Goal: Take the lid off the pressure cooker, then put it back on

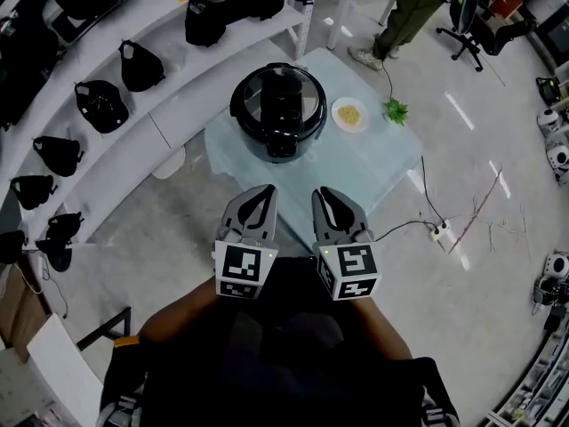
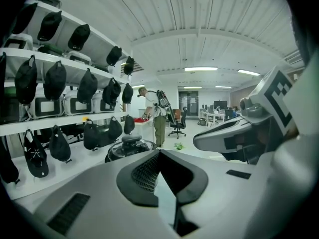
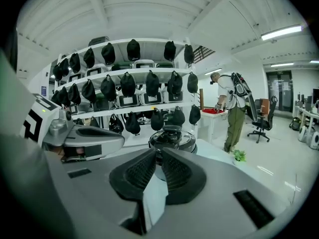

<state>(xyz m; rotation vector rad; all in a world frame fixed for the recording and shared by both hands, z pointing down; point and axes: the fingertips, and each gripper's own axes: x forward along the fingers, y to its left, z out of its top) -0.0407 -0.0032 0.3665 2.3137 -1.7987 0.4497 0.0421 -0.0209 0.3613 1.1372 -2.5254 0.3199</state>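
The black pressure cooker (image 1: 278,112) stands on a small pale table (image 1: 382,163) with its lid (image 1: 277,96) on, black handle on top. Both grippers hover side by side near the table's front edge, short of the cooker and not touching it. My left gripper (image 1: 262,190) is shut with nothing between its pads. My right gripper (image 1: 323,194) is also shut and holds nothing. The cooker (image 2: 130,147) shows just beyond the left gripper (image 2: 159,152) in the left gripper view. In the right gripper view the cooker (image 3: 172,138) sits straight ahead of the right gripper (image 3: 160,151).
A small plate of yellow food (image 1: 350,114) and a green plant sprig (image 1: 395,110) lie on the table right of the cooker. White shelves with black bags (image 1: 107,105) curve along the left. A person (image 1: 409,7) stands beyond the table, near an office chair (image 1: 471,16). A power strip (image 1: 442,232) lies on the floor.
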